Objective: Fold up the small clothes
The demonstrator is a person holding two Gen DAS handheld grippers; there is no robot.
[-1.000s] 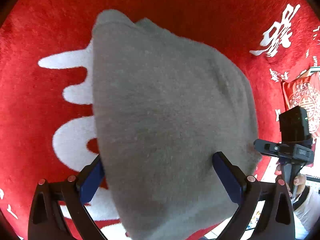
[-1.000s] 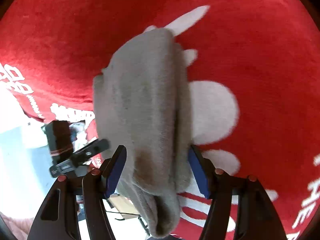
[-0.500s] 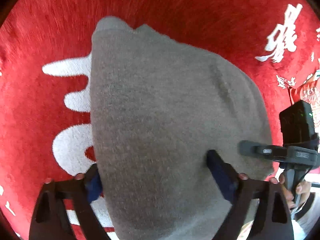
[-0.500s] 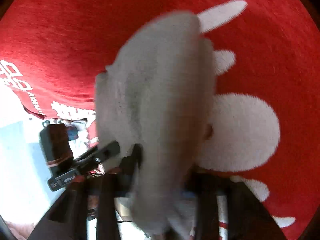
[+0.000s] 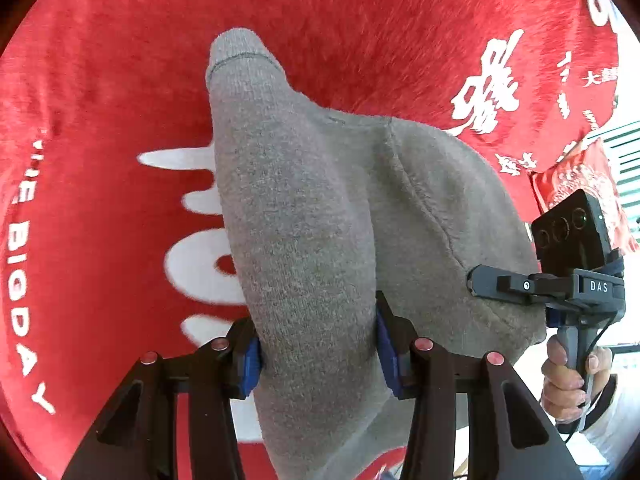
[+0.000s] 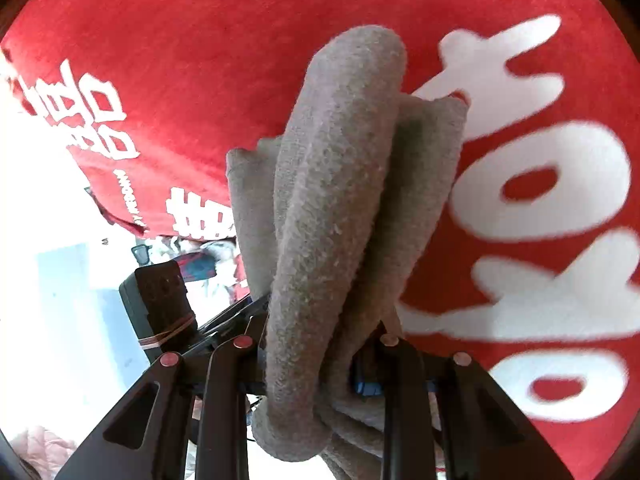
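A grey knitted garment [image 5: 304, 220] hangs bunched above a red blanket [image 5: 100, 120] with white lettering. My left gripper [image 5: 318, 354] has its jaws closing, and both blue pads press on a thick fold of the cloth near its lower edge. Seen from the right wrist, the same garment [image 6: 332, 200] is gathered into long rolls. My right gripper [image 6: 312, 372] is closing too, and the cloth is pinched between its fingers. A hand [image 5: 568, 372] holds the right gripper's handle at the garment's right edge. The garment's far tip [image 5: 236, 52] points away over the blanket.
The red blanket [image 6: 180, 60] ends at the left of the right wrist view, where pale floor [image 6: 48, 320] shows. A red patterned packet [image 5: 580, 184] lies beyond the blanket's right edge. The left gripper's black camera block [image 6: 160, 300] sits close beside the cloth.
Both grippers went from wide open around the garment to clamped on it. Both have risen, and the cloth now hangs in bunched folds above the blanket.
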